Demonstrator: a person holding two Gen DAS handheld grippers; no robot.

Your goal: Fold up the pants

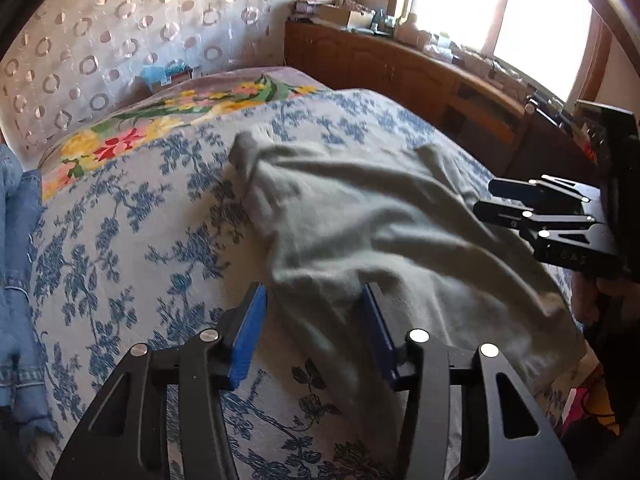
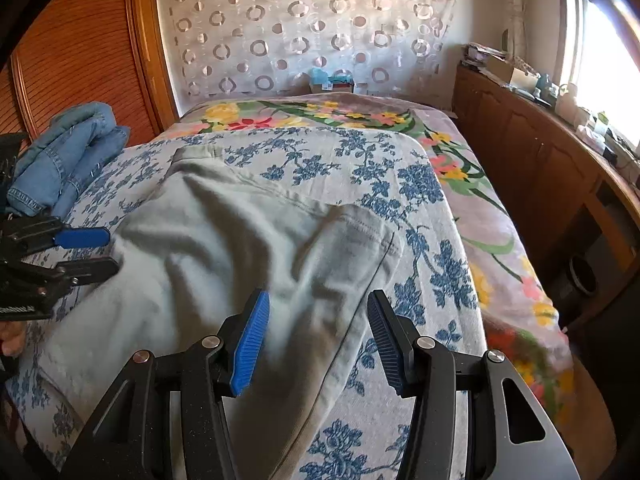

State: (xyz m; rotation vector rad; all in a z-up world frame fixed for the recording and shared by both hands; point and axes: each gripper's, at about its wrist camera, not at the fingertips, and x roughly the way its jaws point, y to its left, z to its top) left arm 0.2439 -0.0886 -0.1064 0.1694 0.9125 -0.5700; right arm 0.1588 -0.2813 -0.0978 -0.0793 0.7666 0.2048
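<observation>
Light grey-green pants [image 1: 360, 220] lie rumpled on a blue floral bedspread [image 1: 120, 220]; they also show in the right wrist view [image 2: 224, 248]. My left gripper [image 1: 316, 296] is open, its blue pads either side of the pants' near left edge, just above the cloth. It also shows at the left of the right wrist view [image 2: 108, 250]. My right gripper [image 2: 318, 304] is open and empty above the pants' right edge by the hem. It shows at the right of the left wrist view [image 1: 486, 196].
Folded blue denim [image 2: 68, 160] lies at the bed's left side. A flowered blanket [image 2: 500, 248] covers the bed's far and right parts. A wooden cabinet [image 2: 540, 152] with clutter runs under the window. A patterned curtain [image 2: 300, 28] hangs behind.
</observation>
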